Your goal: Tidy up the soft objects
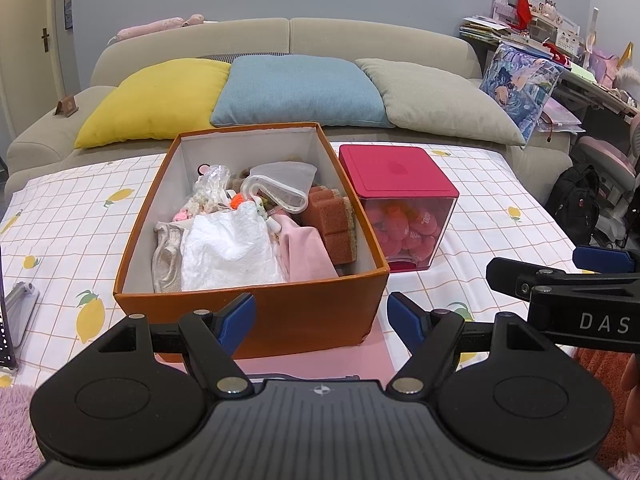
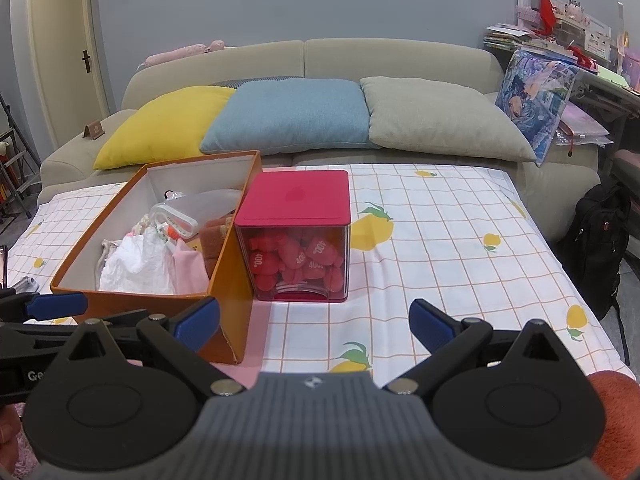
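An open orange box [image 1: 280, 312] [image 2: 228, 280] stands on the table, full of soft things: a white cloth [image 1: 228, 248] [image 2: 136, 260], a pink cloth [image 1: 304, 252], brown sponges [image 1: 332, 216] and a clear pouch [image 1: 280, 188]. A clear cube with a red lid [image 1: 396, 176] [image 2: 296, 196] holds red soft pieces, right of the box. My left gripper [image 1: 320, 316] is open and empty, just in front of the box. My right gripper [image 2: 314, 324] is open and empty, in front of the cube.
The table has a lemon-print cloth [image 2: 460, 248]. A sofa with yellow, blue and grey cushions [image 1: 300, 92] stands behind. A black backpack [image 2: 596, 236] sits at the right. A phone stand [image 1: 16, 308] lies at the left table edge.
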A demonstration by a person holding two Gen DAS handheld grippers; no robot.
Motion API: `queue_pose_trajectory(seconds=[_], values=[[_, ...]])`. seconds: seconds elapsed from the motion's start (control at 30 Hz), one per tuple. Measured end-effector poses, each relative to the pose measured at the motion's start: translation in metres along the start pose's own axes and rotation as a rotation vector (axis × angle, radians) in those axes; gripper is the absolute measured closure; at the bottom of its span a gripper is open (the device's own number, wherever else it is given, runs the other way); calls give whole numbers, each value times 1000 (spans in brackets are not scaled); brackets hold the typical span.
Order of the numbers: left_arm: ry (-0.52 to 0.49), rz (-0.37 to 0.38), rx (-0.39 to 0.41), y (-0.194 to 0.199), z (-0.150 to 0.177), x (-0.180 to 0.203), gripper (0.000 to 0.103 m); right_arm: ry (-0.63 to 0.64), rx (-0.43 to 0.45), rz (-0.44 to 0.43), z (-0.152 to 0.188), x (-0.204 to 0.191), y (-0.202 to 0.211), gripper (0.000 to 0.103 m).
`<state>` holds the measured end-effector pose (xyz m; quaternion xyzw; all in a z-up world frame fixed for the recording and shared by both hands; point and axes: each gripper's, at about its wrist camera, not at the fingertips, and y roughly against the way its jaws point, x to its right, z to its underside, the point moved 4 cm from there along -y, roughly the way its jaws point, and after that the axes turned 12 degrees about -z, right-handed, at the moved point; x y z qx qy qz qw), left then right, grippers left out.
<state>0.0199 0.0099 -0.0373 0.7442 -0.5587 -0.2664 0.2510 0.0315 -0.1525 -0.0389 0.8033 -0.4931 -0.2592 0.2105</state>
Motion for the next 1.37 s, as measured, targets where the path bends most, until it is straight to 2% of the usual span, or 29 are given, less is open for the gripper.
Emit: queue_pose_trajectory(seconds=[1.37], values=[[-4, 1, 3, -3, 2, -2, 15, -11, -8, -6, 5, -2, -5, 4]])
